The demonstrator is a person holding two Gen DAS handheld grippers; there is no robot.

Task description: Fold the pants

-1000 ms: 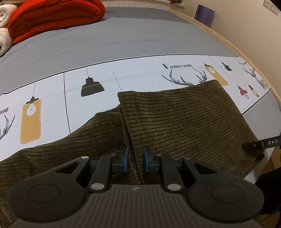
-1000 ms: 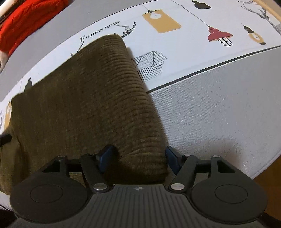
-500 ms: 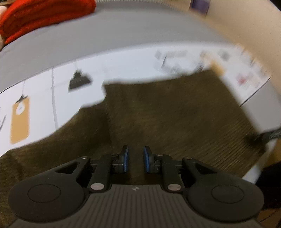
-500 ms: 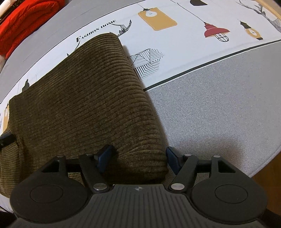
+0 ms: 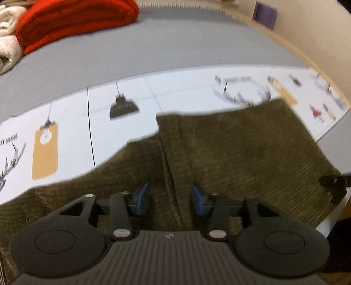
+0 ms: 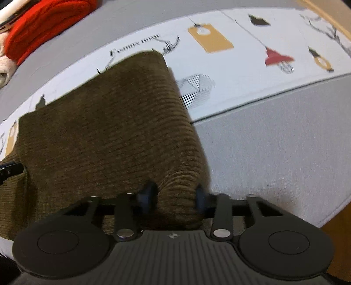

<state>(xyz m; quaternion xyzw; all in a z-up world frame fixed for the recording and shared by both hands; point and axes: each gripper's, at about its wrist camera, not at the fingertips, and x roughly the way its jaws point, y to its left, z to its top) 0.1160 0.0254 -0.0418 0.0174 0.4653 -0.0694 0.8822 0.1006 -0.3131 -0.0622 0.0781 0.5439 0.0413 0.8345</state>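
Olive-brown corduroy pants (image 5: 230, 149) lie folded over on a bed sheet (image 5: 175, 92) printed with lamps and antlers. My left gripper (image 5: 169, 198) is open, its blue pads either side of the edge of the upper folded layer, low over the cloth. The pants also show in the right wrist view (image 6: 105, 131). My right gripper (image 6: 175, 198) has closed in on the near right fold of the pants, and the cloth bunches up between its pads. The right gripper's tip (image 5: 333, 182) shows at the right edge of the left wrist view.
A red folded blanket (image 5: 74, 19) and cream towels (image 5: 8, 43) lie at the far left of the bed. Grey bedding (image 6: 274, 140) runs to the right of the pants, with the bed edge and wooden floor (image 6: 337, 228) close by. A beige wall (image 5: 311, 32) stands at the right.
My left gripper has opened from nearly shut to wide. My right gripper has narrowed onto the fold, which now bunches up between the pads.
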